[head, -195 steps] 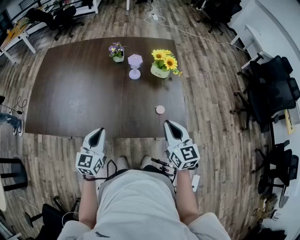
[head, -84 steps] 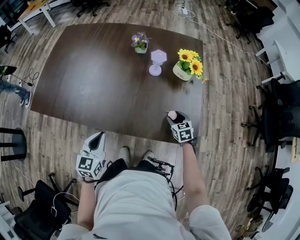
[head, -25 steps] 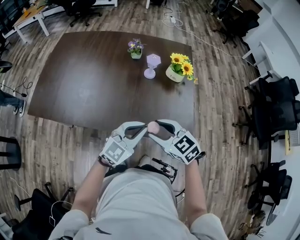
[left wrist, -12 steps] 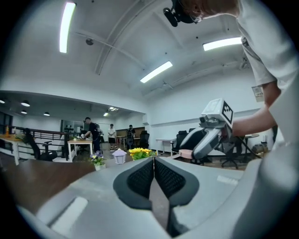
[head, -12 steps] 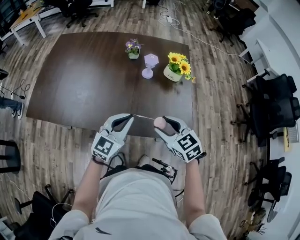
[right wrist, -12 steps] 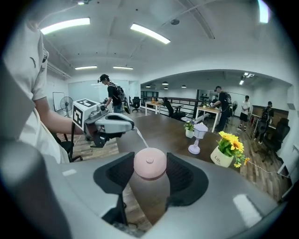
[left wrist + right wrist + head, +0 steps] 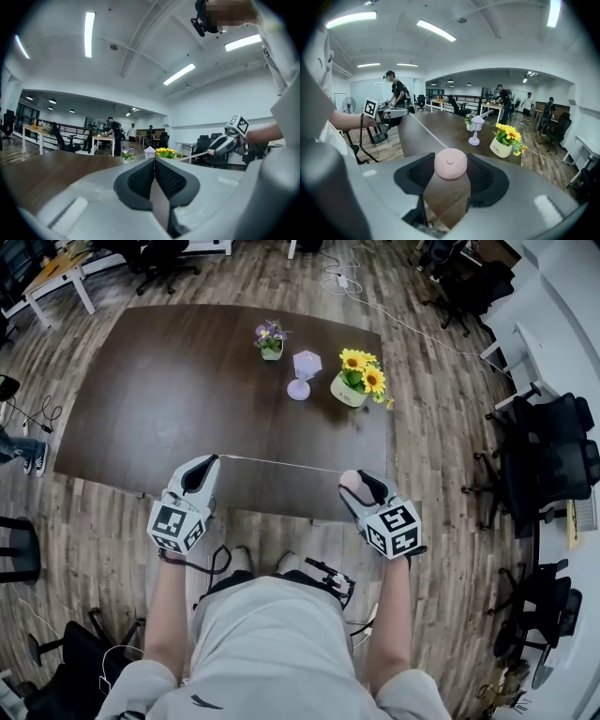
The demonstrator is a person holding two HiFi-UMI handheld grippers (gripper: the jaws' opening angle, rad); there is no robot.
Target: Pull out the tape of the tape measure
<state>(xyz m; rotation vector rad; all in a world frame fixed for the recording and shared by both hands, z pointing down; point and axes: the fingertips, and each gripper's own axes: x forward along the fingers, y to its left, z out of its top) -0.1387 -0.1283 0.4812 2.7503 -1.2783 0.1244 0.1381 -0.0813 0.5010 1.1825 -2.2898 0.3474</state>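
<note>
Dark table ahead; along its near edge a thin white tape runs straight from the round pink tape measure, clamped in the right gripper, to the left gripper, pinched onto its end. Chairs stand well right.

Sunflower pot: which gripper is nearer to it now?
Right. The right gripper is nearly straight in front of the sunflower pot, on the person's side; the left gripper is well off to the pot's left.

Dark table carries purple flowers, a lilac lamp and a sunflower pot, grouped near its far edge.
</note>
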